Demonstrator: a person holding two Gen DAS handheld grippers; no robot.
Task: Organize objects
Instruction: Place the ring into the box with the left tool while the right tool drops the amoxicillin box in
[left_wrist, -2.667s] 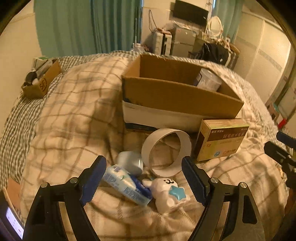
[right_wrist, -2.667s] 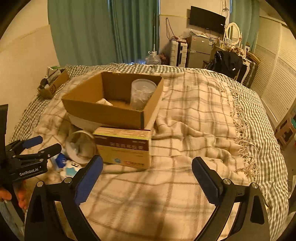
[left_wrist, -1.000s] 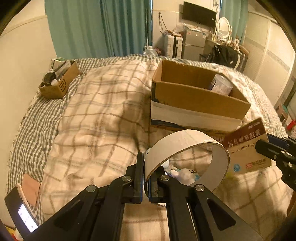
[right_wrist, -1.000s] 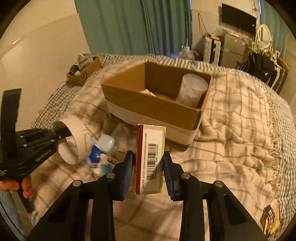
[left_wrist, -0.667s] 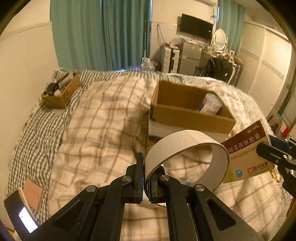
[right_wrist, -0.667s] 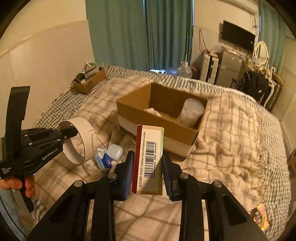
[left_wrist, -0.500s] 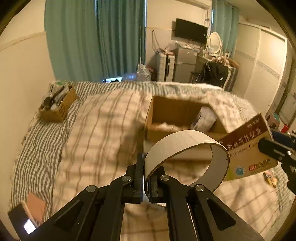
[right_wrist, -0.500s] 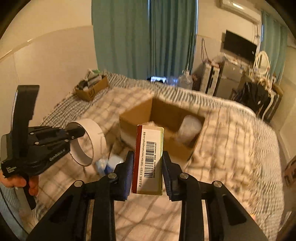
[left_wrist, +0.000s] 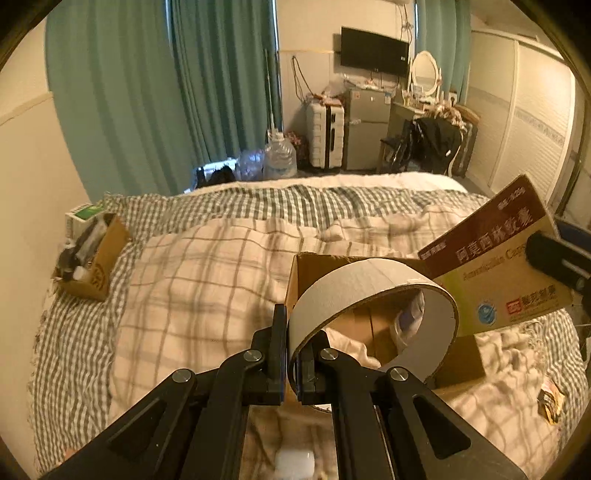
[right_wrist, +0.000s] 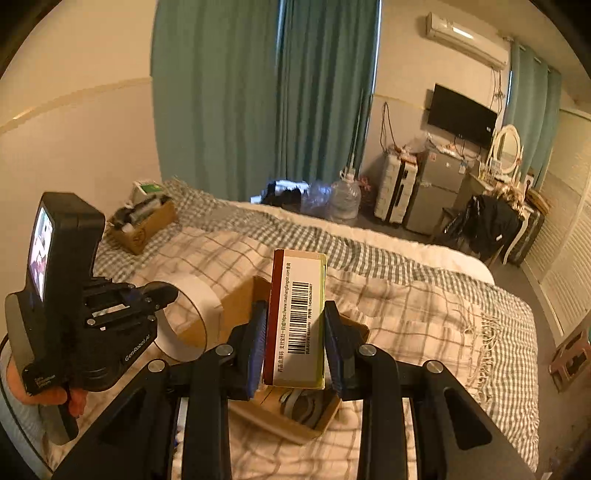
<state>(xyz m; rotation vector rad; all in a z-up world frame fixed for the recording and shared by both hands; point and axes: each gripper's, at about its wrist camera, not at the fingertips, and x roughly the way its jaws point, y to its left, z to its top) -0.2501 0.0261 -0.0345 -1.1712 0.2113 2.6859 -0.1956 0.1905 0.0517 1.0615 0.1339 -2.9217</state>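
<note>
1. At the bottom centre of the left wrist view, the left gripper (left_wrist: 293, 350) has its jaws pinched tight on the wall of a white cardboard ring (left_wrist: 373, 295), which stands on edge and arcs toward 2 o'clock. Through and behind the ring lies the open cardboard box (left_wrist: 458, 363) on the plaid blanket (left_wrist: 207, 280). At 3 o'clock a medicine box (left_wrist: 495, 273) hangs tilted over the cardboard box. A small carton of clutter (left_wrist: 92, 258) sits at 9 o'clock near the wall, well apart.

2. In the middle of the right wrist view, the right gripper (right_wrist: 293, 343) clamps the medicine box (right_wrist: 297, 317) upright by its two broad faces, barcode end toward the camera, above the cardboard box (right_wrist: 295, 424). At 9 o'clock the left gripper (right_wrist: 162, 291) holds the white cardboard ring (right_wrist: 195, 295) beside the box's left wall.
</note>
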